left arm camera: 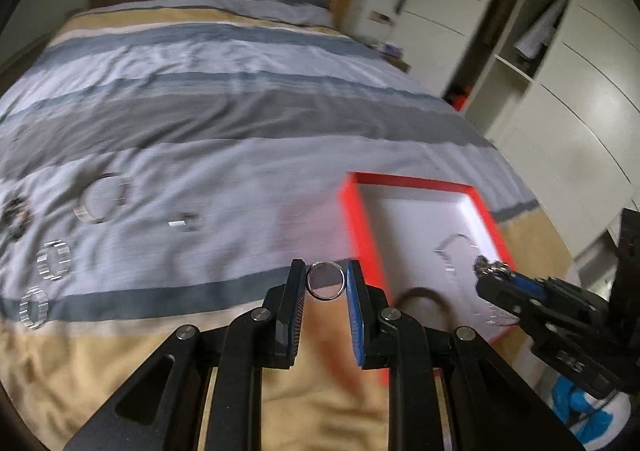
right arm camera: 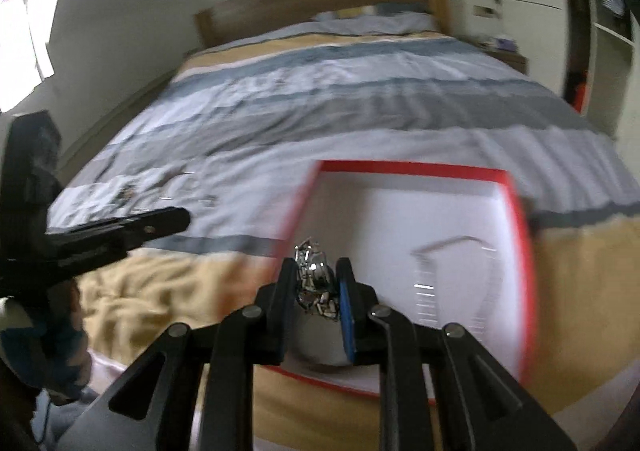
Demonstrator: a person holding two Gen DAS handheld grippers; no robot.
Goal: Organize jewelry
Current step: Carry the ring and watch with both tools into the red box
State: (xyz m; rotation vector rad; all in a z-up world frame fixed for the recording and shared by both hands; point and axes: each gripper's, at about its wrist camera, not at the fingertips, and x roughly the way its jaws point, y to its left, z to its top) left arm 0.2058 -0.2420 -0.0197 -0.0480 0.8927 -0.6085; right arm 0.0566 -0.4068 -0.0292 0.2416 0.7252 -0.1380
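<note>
Left wrist view: a plain silver ring (left arm camera: 326, 280) is pinched between the pads of the left gripper (left arm camera: 325, 283), held above the striped bedspread (left arm camera: 240, 99) just to the left of the red-rimmed box (left arm camera: 486, 211). The box is seen lying open on the bed, its white floor bare except for a pale chain-like piece (left arm camera: 456, 251) that is too blurred to be identified. To the right, over the box's near corner, the right gripper (left arm camera: 490, 271) is seen with a small sparkling cluster of jewelry (left arm camera: 486, 265) clamped at its tips. Left of the box, on the bedspread, a large bangle (left arm camera: 103, 197) is laid well apart from it, with a small metallic piece (left arm camera: 184, 222) between bangle and box; further from the box, near the left edge, two ribbed rings (left arm camera: 54, 259) (left arm camera: 34, 308) are lined up one below the other. Right wrist view: the right gripper (right arm camera: 316, 283) is closed on the glittering cluster (right arm camera: 314, 279), which is held over the box's (right arm camera: 516, 203) near left corner, and the left gripper (right arm camera: 176, 221) is seen left of the box, its tips pointed toward it; the ring cannot be made out here
</note>
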